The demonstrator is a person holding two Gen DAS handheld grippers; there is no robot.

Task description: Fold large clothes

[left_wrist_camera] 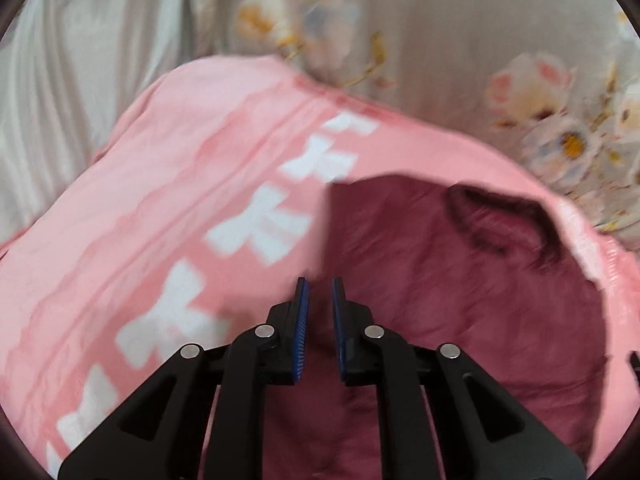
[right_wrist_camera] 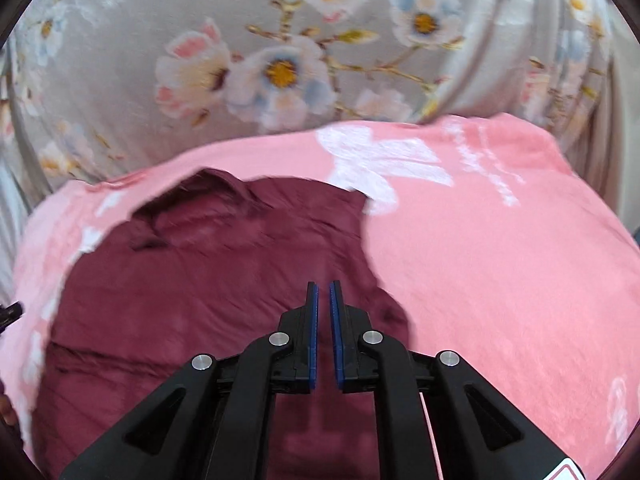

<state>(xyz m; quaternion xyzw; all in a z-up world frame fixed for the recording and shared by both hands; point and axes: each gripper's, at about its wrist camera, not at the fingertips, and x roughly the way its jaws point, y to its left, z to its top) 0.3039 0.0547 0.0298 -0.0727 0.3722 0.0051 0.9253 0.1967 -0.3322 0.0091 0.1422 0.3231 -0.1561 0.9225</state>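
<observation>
A maroon collared garment (left_wrist_camera: 420,260) lies spread on a pink blanket (left_wrist_camera: 160,200) with white prints. Its collar (left_wrist_camera: 496,216) is at the far end. It also shows in the right wrist view (right_wrist_camera: 208,280), on the same pink blanket (right_wrist_camera: 500,260). My left gripper (left_wrist_camera: 319,284) hovers over the garment's left edge, jaws slightly apart, nothing seen between them. My right gripper (right_wrist_camera: 323,286) is over the garment's right part, jaws nearly closed with a narrow gap, and I cannot tell if cloth is pinched.
A grey floral bedsheet (right_wrist_camera: 280,60) lies beyond the blanket. It also shows in the left wrist view (left_wrist_camera: 440,20). A pale satin fabric (left_wrist_camera: 80,60) lies at the far left. The other gripper's tip (right_wrist_camera: 10,312) shows at the left edge.
</observation>
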